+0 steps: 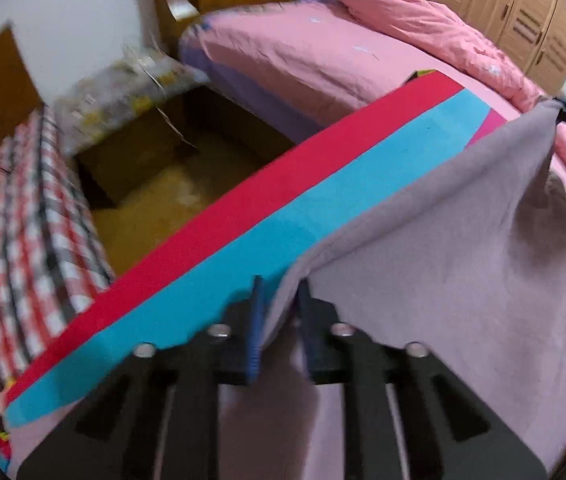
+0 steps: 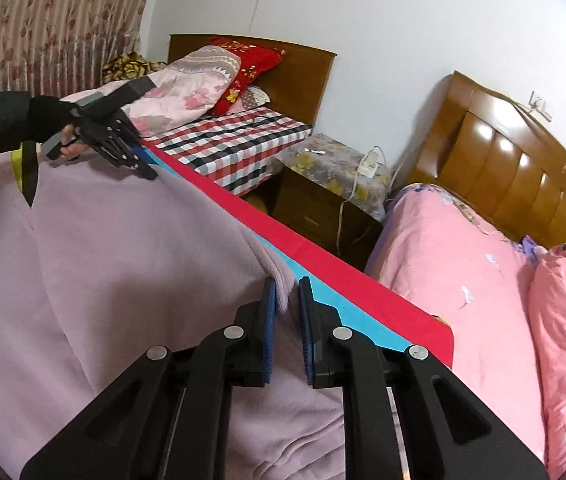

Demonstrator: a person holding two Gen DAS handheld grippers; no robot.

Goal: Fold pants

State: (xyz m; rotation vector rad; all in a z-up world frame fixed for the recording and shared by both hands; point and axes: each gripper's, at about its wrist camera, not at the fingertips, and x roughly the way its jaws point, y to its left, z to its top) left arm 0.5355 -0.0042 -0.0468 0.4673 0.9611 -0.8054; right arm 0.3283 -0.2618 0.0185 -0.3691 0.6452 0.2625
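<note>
The pants [image 1: 463, 248] are light mauve fleece. They are lifted above a mat with red and blue stripes [image 1: 243, 240]. My left gripper [image 1: 281, 292] is shut on one edge of the pants. My right gripper [image 2: 288, 292] is shut on the other end of the same folded edge [image 2: 279, 268], with cloth pinched between its blue pads. In the right wrist view the pants [image 2: 103, 260] hang in a wide sheet between both grippers, and the left gripper [image 2: 145, 168] shows at the far end, held by a black-sleeved hand.
The striped mat [image 2: 343, 288] lies over the edge of a pink bed [image 2: 463, 280] with a bunched pink duvet [image 1: 423, 28]. A dark nightstand [image 2: 323, 208] stands between this bed and a checked-sheet bed [image 2: 235, 140]. Wooden wardrobes [image 1: 503, 8] stand behind.
</note>
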